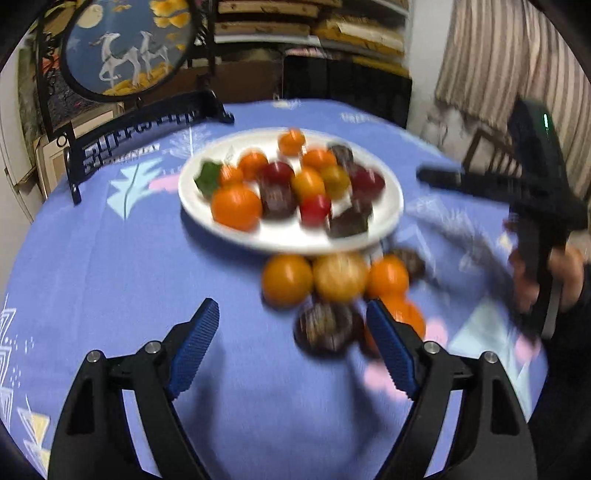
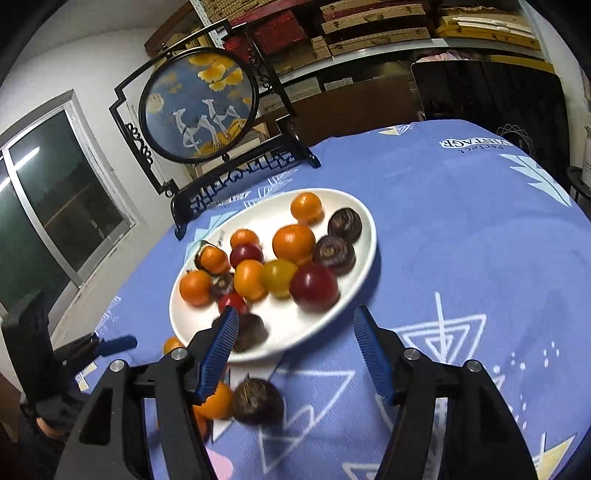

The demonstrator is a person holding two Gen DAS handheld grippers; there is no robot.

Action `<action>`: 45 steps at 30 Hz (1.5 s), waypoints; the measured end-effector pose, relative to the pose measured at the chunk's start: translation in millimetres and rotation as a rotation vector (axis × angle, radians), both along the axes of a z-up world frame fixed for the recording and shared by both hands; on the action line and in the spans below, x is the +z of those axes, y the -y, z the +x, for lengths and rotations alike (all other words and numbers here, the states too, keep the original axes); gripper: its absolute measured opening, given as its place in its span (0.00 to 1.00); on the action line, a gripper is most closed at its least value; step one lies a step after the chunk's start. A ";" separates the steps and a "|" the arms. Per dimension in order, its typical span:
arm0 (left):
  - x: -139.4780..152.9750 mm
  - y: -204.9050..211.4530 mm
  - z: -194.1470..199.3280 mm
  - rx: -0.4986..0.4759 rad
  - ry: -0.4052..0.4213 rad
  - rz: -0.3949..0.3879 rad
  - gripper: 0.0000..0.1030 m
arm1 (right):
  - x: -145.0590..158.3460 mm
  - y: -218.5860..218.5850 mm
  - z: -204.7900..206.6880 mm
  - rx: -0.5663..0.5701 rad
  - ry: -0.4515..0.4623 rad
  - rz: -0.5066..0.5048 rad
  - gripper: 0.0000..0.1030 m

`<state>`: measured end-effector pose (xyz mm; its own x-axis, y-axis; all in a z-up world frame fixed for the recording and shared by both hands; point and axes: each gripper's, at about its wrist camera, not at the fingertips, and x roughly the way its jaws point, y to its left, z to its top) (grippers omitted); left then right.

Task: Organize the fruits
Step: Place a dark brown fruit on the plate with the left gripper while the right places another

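A white plate (image 1: 388, 225) (image 2: 365, 229) on the blue tablecloth holds several oranges, red plums and dark brown fruits. Loose fruits lie on the cloth in front of it: oranges (image 1: 287, 280) and a dark brown fruit (image 1: 327, 326). My left gripper (image 1: 291, 321) is open and empty, just short of the loose fruits. My right gripper (image 2: 295, 325) is open and empty, above the plate's near rim. A loose orange (image 2: 218, 402) and a dark fruit (image 2: 258, 400) lie below it. The right gripper also shows at the right of the left wrist view (image 1: 424, 173), blurred.
A black ornamental stand with a round deer painting (image 1: 125, 48) (image 2: 199, 107) stands at the table's far left. Shelves with boxes (image 2: 369, 29) line the back wall. A window (image 2: 55, 206) is at the left. The tablecloth (image 2: 461, 221) spreads to the right.
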<state>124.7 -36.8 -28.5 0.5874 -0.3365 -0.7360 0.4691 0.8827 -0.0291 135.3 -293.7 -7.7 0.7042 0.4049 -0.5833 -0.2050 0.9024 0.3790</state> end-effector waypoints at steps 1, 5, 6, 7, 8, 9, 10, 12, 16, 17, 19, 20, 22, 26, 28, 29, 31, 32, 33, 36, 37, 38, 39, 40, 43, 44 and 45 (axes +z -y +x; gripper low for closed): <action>-4.8 0.5 -3.7 -0.002 -0.011 0.014 0.76 | -0.2 0.5 -2.8 0.004 0.005 0.001 0.64; -19.3 3.9 -7.0 -0.005 -0.063 0.045 0.61 | -3.2 -1.6 -9.5 0.014 0.007 -0.006 0.64; -21.4 6.6 -5.6 -0.008 -0.069 0.054 0.60 | -4.5 -2.0 -10.6 0.017 0.004 -0.008 0.64; -21.8 10.1 -4.2 -0.017 -0.067 0.058 0.58 | -5.1 -2.4 -11.1 0.020 0.003 -0.007 0.64; -22.4 12.9 -2.4 -0.025 -0.064 0.063 0.57 | -5.7 -2.9 -12.1 0.023 0.003 -0.007 0.64; -23.1 18.1 -0.7 -0.032 -0.057 0.075 0.57 | -6.4 -3.6 -12.7 0.028 0.001 -0.010 0.64; -23.8 22.6 1.3 -0.037 -0.059 0.081 0.56 | -7.3 -4.4 -13.0 0.031 -0.003 -0.011 0.64; -25.1 28.0 5.9 -0.047 -0.077 0.074 0.55 | -9.9 -6.0 -14.7 0.041 -0.013 -0.013 0.64; -23.5 24.8 7.5 -0.058 -0.103 0.012 0.44 | -14.8 -10.9 -15.2 0.061 -0.039 -0.027 0.64; -20.9 20.8 5.4 -0.055 -0.095 -0.014 0.44 | -16.4 -11.9 -14.1 0.067 -0.050 -0.028 0.64; -13.2 15.4 -0.3 -0.042 -0.046 -0.041 0.44 | -19.0 -12.6 -13.0 0.073 -0.068 -0.028 0.64; -8.4 11.4 -4.8 -0.038 -0.017 -0.061 0.44 | -20.0 -12.8 -12.7 0.079 -0.076 -0.024 0.64; -2.2 2.7 -9.8 -0.009 0.024 -0.097 0.44 | -21.8 -16.8 -13.6 0.114 -0.090 -0.022 0.64; 2.4 -15.1 -5.2 0.056 0.024 -0.168 0.44 | -23.9 -28.4 -16.6 0.165 -0.116 -0.062 0.64; 3.1 -18.9 -4.2 0.066 0.021 -0.183 0.44 | -28.0 -29.6 -15.5 0.165 -0.147 -0.073 0.64; 3.3 -18.7 -3.6 0.064 0.020 -0.185 0.44 | -30.1 -30.0 -14.3 0.161 -0.161 -0.080 0.64; 3.3 -17.9 -4.3 0.060 0.022 -0.184 0.44 | -34.3 -34.0 -11.7 0.158 -0.193 -0.112 0.63; 3.8 -17.9 -4.3 0.058 0.023 -0.186 0.44 | -34.0 -38.5 -12.1 0.163 -0.189 -0.135 0.63; 3.1 -18.0 -5.2 0.057 0.023 -0.189 0.44 | -34.2 -43.4 -12.3 0.171 -0.187 -0.164 0.63; 1.7 -19.8 -4.0 0.063 0.013 -0.197 0.45 | -34.1 -67.4 -13.4 0.206 -0.171 -0.290 0.54; 1.0 -20.0 -3.2 0.065 0.011 -0.198 0.45 | -35.3 -73.9 -12.5 0.212 -0.171 -0.327 0.52; 1.0 -20.6 -2.8 0.069 0.010 -0.200 0.45 | -35.1 -78.3 -12.9 0.218 -0.163 -0.354 0.42; 1.1 -21.2 -2.8 0.069 0.010 -0.203 0.45 | -34.8 -81.5 -13.8 0.221 -0.157 -0.374 0.41; 1.4 -21.8 -3.0 0.070 0.011 -0.208 0.45 | -34.4 -84.6 -14.9 0.226 -0.151 -0.384 0.41; 1.6 -24.0 -2.6 0.074 0.007 -0.223 0.45 | -31.3 -80.0 -18.8 0.211 -0.142 -0.346 0.41; 1.9 -25.2 -3.0 0.074 0.007 -0.230 0.45 | -29.0 -75.7 -20.4 0.201 -0.135 -0.324 0.41; 2.3 -26.3 -3.0 0.075 0.008 -0.235 0.45 | -27.5 -71.2 -21.0 0.196 -0.132 -0.308 0.41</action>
<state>121.7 -10.5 -26.2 0.6223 -0.4536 -0.6380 0.4038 0.8842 -0.2348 114.3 -222.5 -35.3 0.5415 0.3160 -0.7791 -0.3524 0.9266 0.1309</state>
